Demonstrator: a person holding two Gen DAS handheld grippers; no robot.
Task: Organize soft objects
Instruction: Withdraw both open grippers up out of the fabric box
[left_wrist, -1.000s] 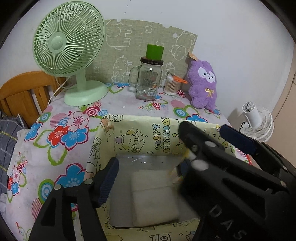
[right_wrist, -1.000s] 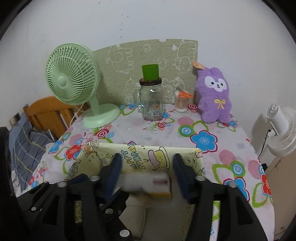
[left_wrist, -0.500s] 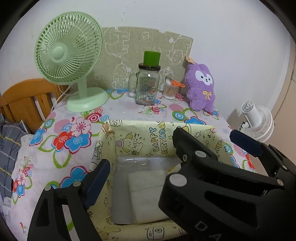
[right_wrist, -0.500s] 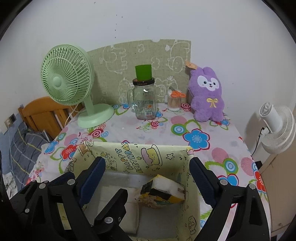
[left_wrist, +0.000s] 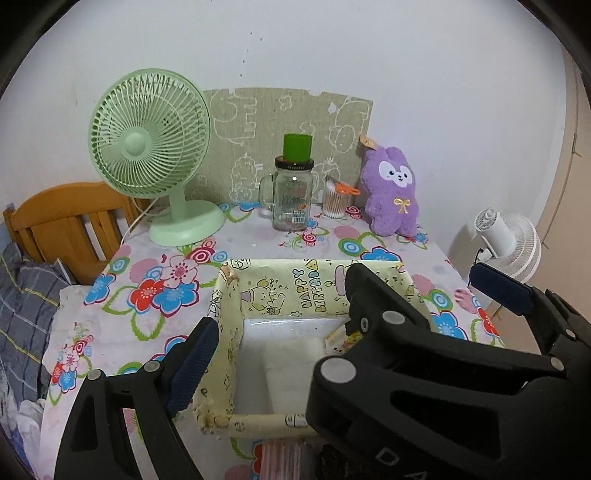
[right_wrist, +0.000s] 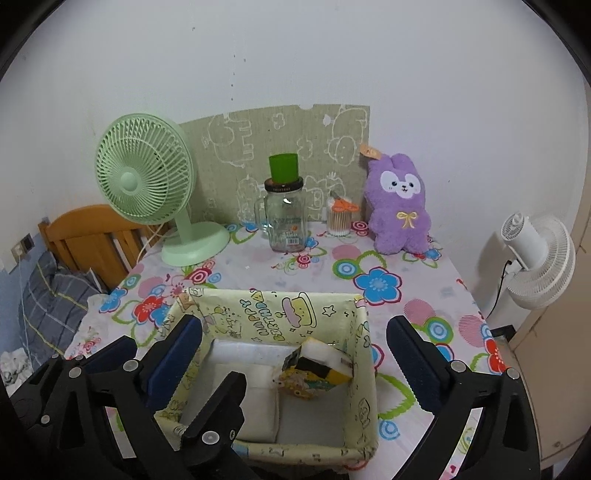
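Both released, the right claw (right_wrist: 293, 369) straddles the box (right_wrist: 364, 373) at the table's (right_wrist: 436, 291) near edge, the left claw (left_wrist: 340, 325) alongside

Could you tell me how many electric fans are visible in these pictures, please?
2. The green desk fan stands at the table's back left corner; the white fan stands off the table to its right, near the wall. None seems hidden.
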